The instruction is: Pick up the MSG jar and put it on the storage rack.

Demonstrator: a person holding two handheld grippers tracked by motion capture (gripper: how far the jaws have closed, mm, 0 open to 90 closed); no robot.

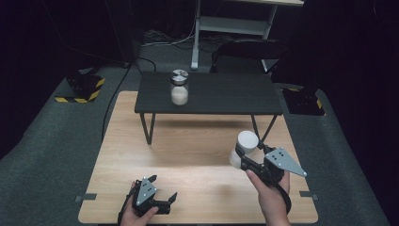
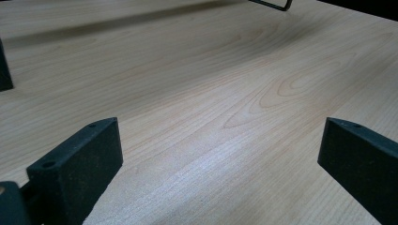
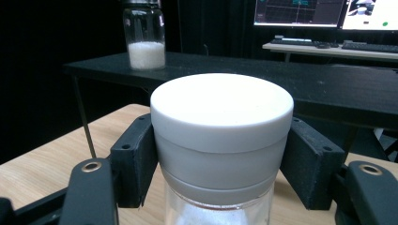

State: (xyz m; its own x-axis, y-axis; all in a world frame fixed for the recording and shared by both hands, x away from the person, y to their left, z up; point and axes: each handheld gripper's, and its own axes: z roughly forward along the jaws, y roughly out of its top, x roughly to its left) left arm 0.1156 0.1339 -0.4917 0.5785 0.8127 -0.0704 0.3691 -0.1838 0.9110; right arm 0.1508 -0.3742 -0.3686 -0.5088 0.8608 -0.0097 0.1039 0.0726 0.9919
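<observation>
At the near edge of the pale wooden tabletop (image 1: 197, 160), the left hand-held gripper (image 1: 162, 201) rests low with its jaws spread wide and nothing between them — bare wood grain lies ahead of it. To the right and a little farther in, the right hand-held gripper (image 1: 241, 157) is clamped on a white-lidded jar (image 1: 244, 147), its two black jaws pressing the lid's sides; the jar stands upright, glass body below, lifted clear of the wood as far as the high view tells. Beyond it, across open tabletop, stands a low black shelf table (image 1: 211, 96) on thin metal legs, and on its top, toward the left, a second jar with a metal lid (image 1: 179, 87), part-filled with white powder. That raised black surface lies ahead and to the left of the held jar, so the right hand is by far the nearer one to carry it there. The shelf's front edge and height look like the one obstacle — the jar would need to rise over it.
</observation>
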